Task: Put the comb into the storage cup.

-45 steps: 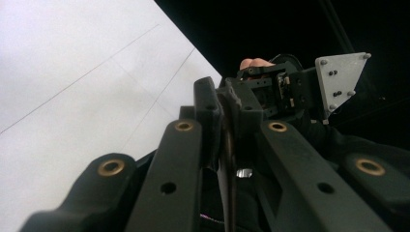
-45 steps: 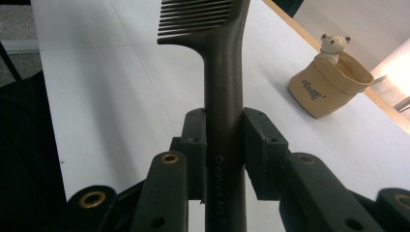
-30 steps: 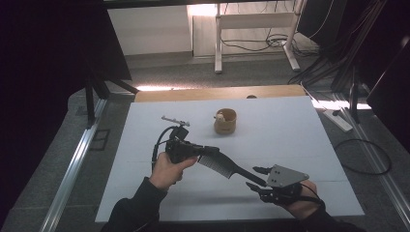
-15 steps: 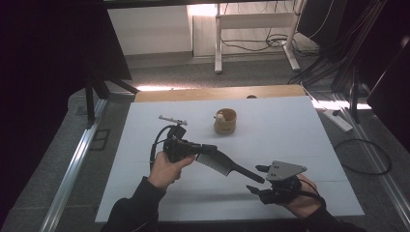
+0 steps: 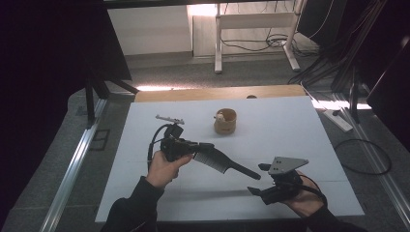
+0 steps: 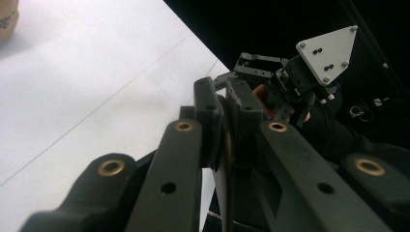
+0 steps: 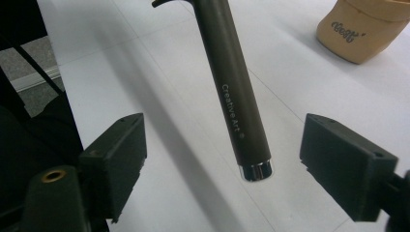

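Above the white tabletop (image 5: 290, 125), in the high view, the left tool (image 5: 205, 147) held a black comb (image 5: 220, 160) up in the air, clear of the top. It pinched the comb at the toothed end, so the long handle stuck out to the right, toward the right tool (image 5: 260, 179). That looked like a way to pass the comb across. The right tool waited just past the handle tip, near the person, with its jaws spread. A small tan cup (image 5: 225, 121) stood farther back, well apart, and a little metal clip (image 5: 169, 119) lay to its left.

From the left tool's own view, its two black jaws were pressed tight on the thin edge of the comb (image 6: 226, 159). The right tool (image 6: 251, 72) sat beyond, with its grey plate on top.

From the right tool's own view, the comb handle (image 7: 234, 92) hung between the jaws without touching either one. Those jaws had just been opening wider, and nothing was gripped. The tan cup (image 7: 367, 29) showed at the far right.
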Motion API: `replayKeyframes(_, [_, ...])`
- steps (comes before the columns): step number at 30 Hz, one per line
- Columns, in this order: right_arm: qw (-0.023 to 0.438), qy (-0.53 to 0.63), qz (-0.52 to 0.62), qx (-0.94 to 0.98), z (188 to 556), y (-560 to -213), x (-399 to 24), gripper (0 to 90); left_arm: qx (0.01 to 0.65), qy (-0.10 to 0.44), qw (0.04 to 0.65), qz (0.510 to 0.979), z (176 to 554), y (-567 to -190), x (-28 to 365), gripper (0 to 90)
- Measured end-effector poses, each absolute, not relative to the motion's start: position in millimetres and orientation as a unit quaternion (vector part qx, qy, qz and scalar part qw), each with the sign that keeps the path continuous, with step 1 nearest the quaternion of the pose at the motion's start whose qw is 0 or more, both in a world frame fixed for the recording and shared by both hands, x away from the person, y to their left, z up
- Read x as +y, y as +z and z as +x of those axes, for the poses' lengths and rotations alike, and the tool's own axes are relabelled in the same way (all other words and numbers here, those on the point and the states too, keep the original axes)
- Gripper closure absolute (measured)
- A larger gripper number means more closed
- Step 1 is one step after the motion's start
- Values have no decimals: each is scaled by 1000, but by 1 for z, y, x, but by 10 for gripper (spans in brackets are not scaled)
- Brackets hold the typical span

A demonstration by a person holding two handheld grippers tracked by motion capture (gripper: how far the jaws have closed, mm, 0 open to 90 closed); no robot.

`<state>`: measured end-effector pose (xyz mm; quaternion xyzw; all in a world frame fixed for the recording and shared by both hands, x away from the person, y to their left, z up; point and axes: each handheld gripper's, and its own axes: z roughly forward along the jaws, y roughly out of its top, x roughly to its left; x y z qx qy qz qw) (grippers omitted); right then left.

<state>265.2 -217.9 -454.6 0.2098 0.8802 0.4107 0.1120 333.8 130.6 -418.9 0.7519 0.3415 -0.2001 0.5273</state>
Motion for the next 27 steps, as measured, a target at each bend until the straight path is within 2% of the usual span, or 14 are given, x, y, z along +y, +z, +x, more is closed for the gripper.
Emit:
replayKeyframes(16, [101,402,228,881,273,-460,-226,20,350,-189,534,746,335,-418,139,834])
replayKeyframes(27, [106,396,244,879,278,-462,-237,0,355,-180,534,746,338,-416,145,835])
